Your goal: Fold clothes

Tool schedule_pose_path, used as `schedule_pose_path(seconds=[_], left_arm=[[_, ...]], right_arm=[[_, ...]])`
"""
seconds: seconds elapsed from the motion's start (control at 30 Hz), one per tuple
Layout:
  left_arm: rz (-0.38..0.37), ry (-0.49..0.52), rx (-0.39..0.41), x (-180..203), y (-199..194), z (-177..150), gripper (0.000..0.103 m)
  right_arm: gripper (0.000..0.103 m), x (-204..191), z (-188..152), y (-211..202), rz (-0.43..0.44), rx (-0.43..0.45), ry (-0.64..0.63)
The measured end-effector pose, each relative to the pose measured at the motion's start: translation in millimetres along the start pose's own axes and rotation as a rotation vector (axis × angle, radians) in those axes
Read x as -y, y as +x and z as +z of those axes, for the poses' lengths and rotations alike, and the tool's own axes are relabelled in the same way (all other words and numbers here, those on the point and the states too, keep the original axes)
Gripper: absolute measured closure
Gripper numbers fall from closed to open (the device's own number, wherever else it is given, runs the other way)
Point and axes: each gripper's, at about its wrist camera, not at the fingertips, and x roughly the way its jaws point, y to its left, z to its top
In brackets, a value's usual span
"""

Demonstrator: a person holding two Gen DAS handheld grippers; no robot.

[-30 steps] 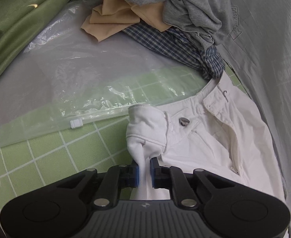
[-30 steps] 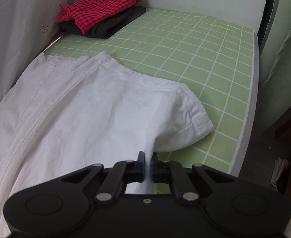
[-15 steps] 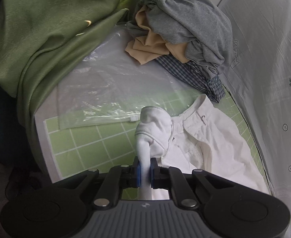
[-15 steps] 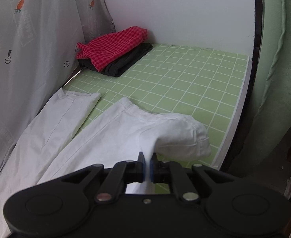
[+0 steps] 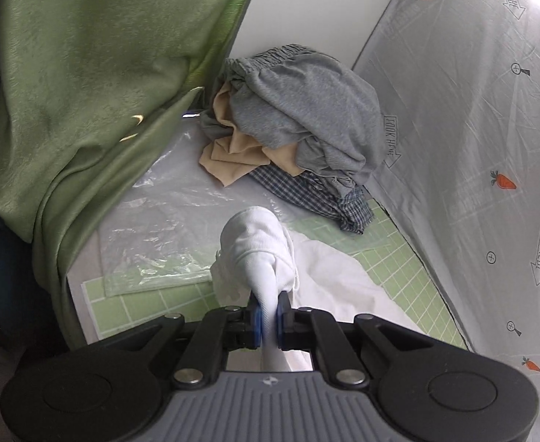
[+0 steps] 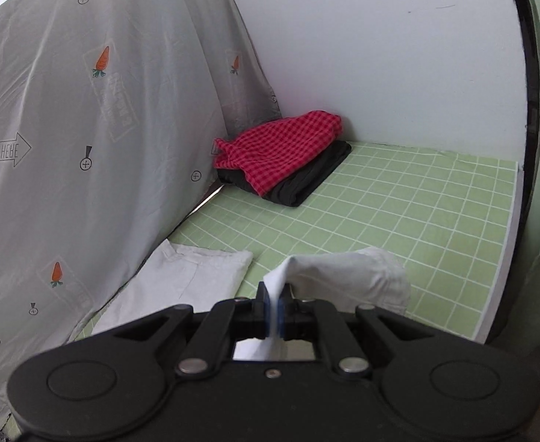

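White trousers (image 5: 328, 276) lie along the green grid mat (image 5: 398, 265). My left gripper (image 5: 268, 309) is shut on their waistband end, which bunches up in front of the blue pads and hangs lifted off the mat. In the right wrist view my right gripper (image 6: 273, 305) is shut on the hem of the near leg of the white trousers (image 6: 347, 269), raised above the mat (image 6: 398, 199). The far leg (image 6: 196, 276) still rests flat beside the grey cloth wall.
A heap of grey, tan and blue-checked clothes (image 5: 299, 136) sits at the far end, on a clear plastic bag (image 5: 159, 235). A green cloth (image 5: 85, 92) hangs at left. Folded red-checked and black garments (image 6: 284, 154) lie in the far corner. A carrot-print sheet (image 6: 85, 129) borders the mat.
Both grippers have risen, each carrying its end of the white trousers up off the mat. The views tilted up, so more of the wall and sheet shows.
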Motion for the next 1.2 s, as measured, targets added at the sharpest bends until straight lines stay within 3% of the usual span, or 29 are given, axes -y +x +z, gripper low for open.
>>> schedule_pose_path(seconds=[0.23,0.37,0.7,0.93,1.0,1.03,1.1,1.13,1.17,1.2], left_arm=[[-0.074,-0.018,0.043,31,11,24,0.095],[-0.079,-0.031,0.040,47,33,30,0.095],[-0.026,-0.079,-0.012,80,110,46,0.094],[0.035,-0.042,-0.038,123,196,58,0.094],[0.054,-0.017,-0.037,138,224,62,0.081],[0.087,-0.017,-0.045,145,236,64,0.075],[0.128,-0.019,-0.023,154,244,68,0.042],[0.133,-0.014,0.000,157,243,68,0.033],[0.125,-0.003,0.029,159,239,67,0.022],[0.122,0.020,0.044,162,235,65,0.019]], right_arm=[[0.098,-54,38,9,0.099,0.107,-0.034],[0.098,-78,51,28,0.126,0.133,-0.028],[0.098,-144,48,109,0.086,0.087,-0.059],[0.098,-226,55,221,0.056,-0.003,-0.124],[0.096,-247,55,270,0.071,-0.046,-0.148],[0.085,-257,54,295,0.075,-0.076,-0.157],[0.071,-270,53,334,0.061,-0.146,-0.159],[0.068,-272,51,341,0.055,-0.149,-0.160],[0.060,-269,49,340,0.050,-0.133,-0.165],[0.041,-265,46,338,0.038,-0.115,-0.168]])
